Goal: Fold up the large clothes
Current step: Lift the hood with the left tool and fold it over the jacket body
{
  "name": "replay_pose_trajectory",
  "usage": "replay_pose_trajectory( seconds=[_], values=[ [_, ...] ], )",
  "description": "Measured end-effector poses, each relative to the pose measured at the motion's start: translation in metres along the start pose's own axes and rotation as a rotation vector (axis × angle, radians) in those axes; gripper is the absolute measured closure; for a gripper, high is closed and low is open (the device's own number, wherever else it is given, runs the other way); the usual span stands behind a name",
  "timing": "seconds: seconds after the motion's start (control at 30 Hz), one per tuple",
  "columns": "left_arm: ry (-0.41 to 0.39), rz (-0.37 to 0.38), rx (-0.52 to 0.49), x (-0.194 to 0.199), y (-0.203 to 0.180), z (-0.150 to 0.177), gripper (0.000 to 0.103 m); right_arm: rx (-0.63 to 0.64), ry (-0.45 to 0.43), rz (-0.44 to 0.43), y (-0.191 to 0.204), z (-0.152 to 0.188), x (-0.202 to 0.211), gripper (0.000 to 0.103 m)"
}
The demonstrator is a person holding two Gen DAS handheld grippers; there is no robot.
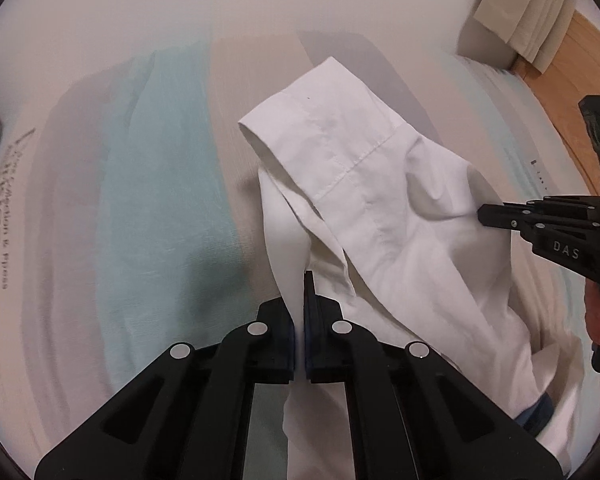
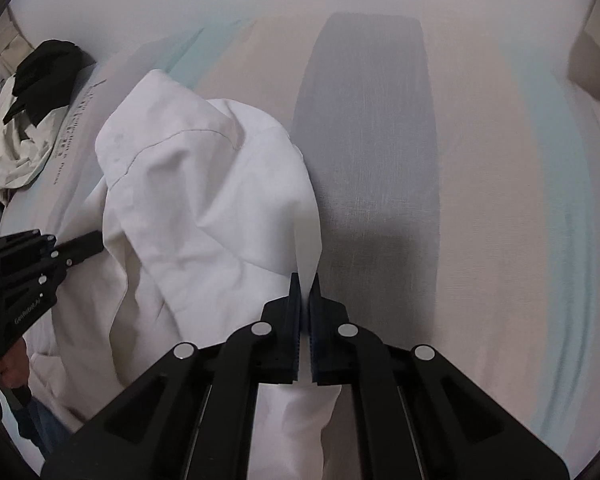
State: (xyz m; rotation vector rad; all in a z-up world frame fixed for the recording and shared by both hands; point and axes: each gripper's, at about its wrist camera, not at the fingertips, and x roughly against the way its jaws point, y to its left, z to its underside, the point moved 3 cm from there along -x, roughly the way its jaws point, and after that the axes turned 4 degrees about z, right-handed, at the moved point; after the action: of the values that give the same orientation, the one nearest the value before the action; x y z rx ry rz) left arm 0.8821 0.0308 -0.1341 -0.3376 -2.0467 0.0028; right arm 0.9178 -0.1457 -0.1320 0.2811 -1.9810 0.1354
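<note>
A white shirt (image 1: 380, 200) hangs bunched over the striped sheet (image 1: 160, 200), held up by both grippers. My left gripper (image 1: 305, 280) is shut on one edge of the white shirt, cloth pinched between its pads. My right gripper (image 2: 305, 284) is shut on another edge of the shirt (image 2: 204, 200). In the left wrist view the right gripper (image 1: 484, 214) comes in from the right, its tip against the cloth. In the right wrist view the left gripper (image 2: 96, 242) comes in from the left, its tip behind the cloth.
The sheet (image 2: 380, 160) has teal, beige and grey stripes. A pile of black and white clothes (image 2: 32, 112) lies at its far left edge. A folded beige cloth (image 1: 528, 16) and wooden floor (image 1: 572, 80) lie past the sheet's right side.
</note>
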Motion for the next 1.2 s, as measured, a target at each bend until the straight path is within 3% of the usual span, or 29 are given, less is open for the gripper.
replay_pose_trajectory(
  seconds=[0.4,0.8,1.2],
  values=[
    [-0.083,-0.013,-0.067,0.084,-0.035,0.032,0.101,0.014,-0.093,-0.024,0.015,0.036,0.084,0.101],
    [-0.156,-0.023,-0.095,0.155,-0.063,0.098,0.101,0.072,-0.151,-0.055,0.047,0.122,0.178,0.101],
    [-0.151,-0.036,-0.128,0.174,-0.088,0.182,0.101,0.098,-0.123,-0.048,0.068,0.217,0.196,0.101]
  ],
)
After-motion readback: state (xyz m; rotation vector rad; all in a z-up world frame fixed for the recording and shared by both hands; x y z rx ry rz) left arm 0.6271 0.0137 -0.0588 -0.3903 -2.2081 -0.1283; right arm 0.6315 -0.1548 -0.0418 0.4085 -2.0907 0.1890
